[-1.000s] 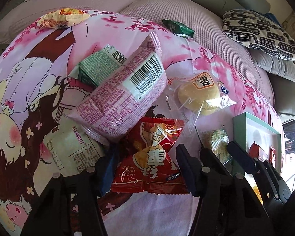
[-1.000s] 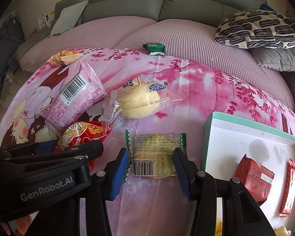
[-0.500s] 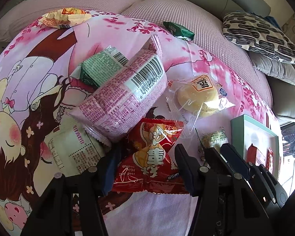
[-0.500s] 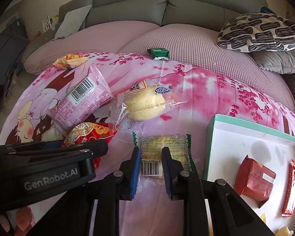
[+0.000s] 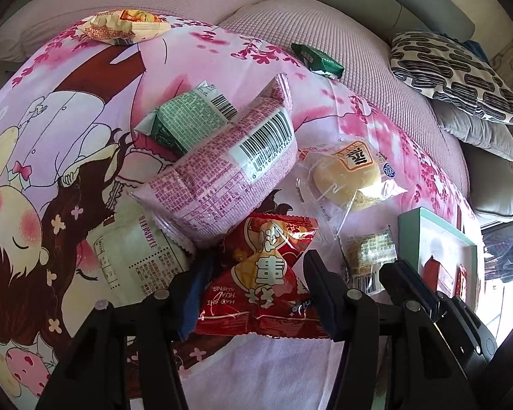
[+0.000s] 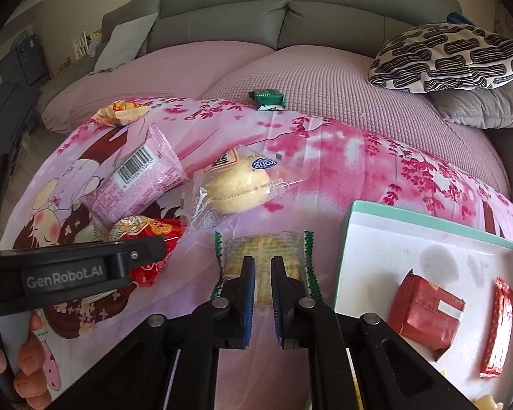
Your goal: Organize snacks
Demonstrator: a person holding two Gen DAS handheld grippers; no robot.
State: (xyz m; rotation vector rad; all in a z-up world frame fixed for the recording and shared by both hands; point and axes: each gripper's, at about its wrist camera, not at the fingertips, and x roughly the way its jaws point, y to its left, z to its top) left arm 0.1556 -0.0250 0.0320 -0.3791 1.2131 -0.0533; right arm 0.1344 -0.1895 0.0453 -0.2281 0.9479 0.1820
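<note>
A red peanut packet [image 5: 260, 283] lies on the pink cartoon sheet, and my left gripper [image 5: 258, 273] is shut on it, a finger pressing each side. The same gripper's arm [image 6: 143, 256] crosses the right wrist view over the red packet [image 6: 147, 235]. My right gripper [image 6: 263, 273] is shut on the near half of a small cake in a clear, green-edged wrapper [image 6: 263, 249], pinching its middle. That cake [image 5: 369, 253] also shows in the left wrist view. A teal-rimmed box [image 6: 427, 225] lies to the right, holding a red packet [image 6: 427, 311] and a red stick [image 6: 499, 324].
Loose snacks lie beyond the grippers: a pink packet [image 5: 222, 171], a wrapped bun [image 6: 237, 188], a green packet [image 5: 184, 119], a white packet [image 5: 136, 253], a dark green one [image 6: 266, 99] and a yellow one [image 6: 119, 112]. A patterned pillow [image 6: 451, 58] rests on the sofa.
My right gripper's jaws have come together from either side of the cake packet and now pinch it. The left gripper has narrowed slightly on the red packet.
</note>
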